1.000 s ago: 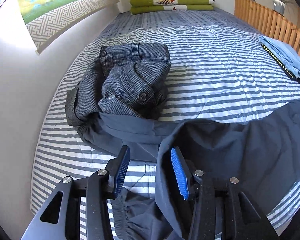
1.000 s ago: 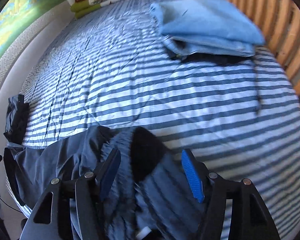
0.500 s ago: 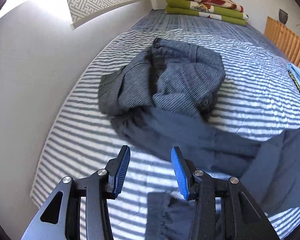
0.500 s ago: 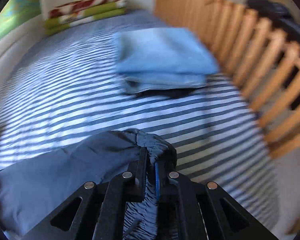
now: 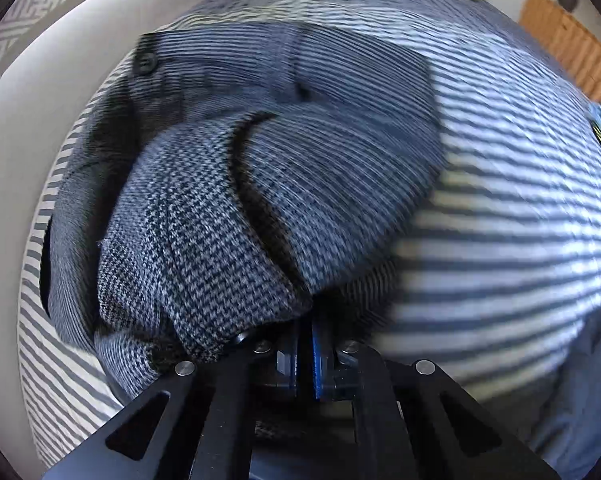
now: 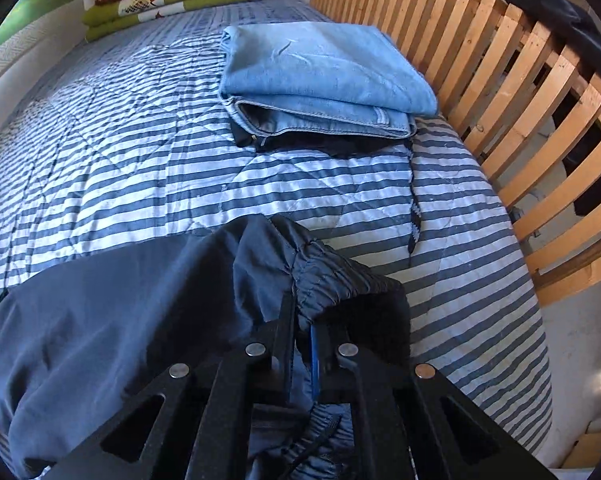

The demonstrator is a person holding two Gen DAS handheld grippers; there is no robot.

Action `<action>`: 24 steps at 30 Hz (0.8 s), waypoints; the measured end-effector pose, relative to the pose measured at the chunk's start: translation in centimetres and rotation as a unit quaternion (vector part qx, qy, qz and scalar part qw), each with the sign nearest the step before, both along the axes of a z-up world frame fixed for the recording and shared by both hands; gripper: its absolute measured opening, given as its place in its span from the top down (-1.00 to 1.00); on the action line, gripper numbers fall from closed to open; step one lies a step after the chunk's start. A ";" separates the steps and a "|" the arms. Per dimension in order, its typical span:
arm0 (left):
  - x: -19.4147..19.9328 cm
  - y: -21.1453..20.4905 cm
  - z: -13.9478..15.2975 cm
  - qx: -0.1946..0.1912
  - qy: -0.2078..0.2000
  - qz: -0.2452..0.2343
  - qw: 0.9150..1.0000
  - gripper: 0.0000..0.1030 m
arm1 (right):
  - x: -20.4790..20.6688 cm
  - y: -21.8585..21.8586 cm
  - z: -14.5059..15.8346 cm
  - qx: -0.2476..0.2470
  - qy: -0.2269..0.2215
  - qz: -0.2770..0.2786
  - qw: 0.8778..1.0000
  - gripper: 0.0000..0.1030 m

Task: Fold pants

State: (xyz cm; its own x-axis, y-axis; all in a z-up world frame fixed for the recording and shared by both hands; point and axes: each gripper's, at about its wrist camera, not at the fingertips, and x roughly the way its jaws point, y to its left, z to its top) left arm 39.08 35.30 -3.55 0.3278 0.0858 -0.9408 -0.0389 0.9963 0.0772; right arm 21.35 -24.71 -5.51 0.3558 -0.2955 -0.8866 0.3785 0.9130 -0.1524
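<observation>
The navy pants [image 6: 120,320] lie crumpled on the striped bed cover [image 6: 120,160]. My right gripper [image 6: 304,320] is shut on their gathered elastic waistband [image 6: 332,280], which bunches up over the jaws. In the left wrist view a grey checked garment [image 5: 240,208] with a dark button fills most of the picture. My left gripper [image 5: 306,324] sits at its near edge with its jaws closing, the blue pads almost together. A fold of the checked cloth drapes over the fingertips and hides them. A strip of the navy pants [image 5: 572,400] shows at lower right.
Folded light-blue jeans [image 6: 320,76] rest on a dark garment near the wooden slatted rail [image 6: 500,80] on the right. A black patterned cord [image 6: 414,208] trails from that pile. Folded green and red blankets [image 6: 160,0] lie at the bed's far end. A white wall [image 5: 12,160] borders the left side.
My left gripper went forward and down from the navy pants to the checked garment, and its jaws came together. The right gripper shut on the waistband and tipped up slightly.
</observation>
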 end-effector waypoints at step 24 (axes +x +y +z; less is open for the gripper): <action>-13.1 9.2 5.7 0.012 -0.041 0.039 0.998 -0.02 | -3.2 5.7 6.0 0.012 -0.045 0.065 0.997 0.09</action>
State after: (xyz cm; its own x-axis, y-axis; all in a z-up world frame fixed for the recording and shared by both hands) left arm 25.95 44.50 2.11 0.3960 0.1352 -0.9083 -0.1229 0.9880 0.0934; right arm 18.15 -19.02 0.51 0.4686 -0.2211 -0.8553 0.2675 0.9582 -0.1012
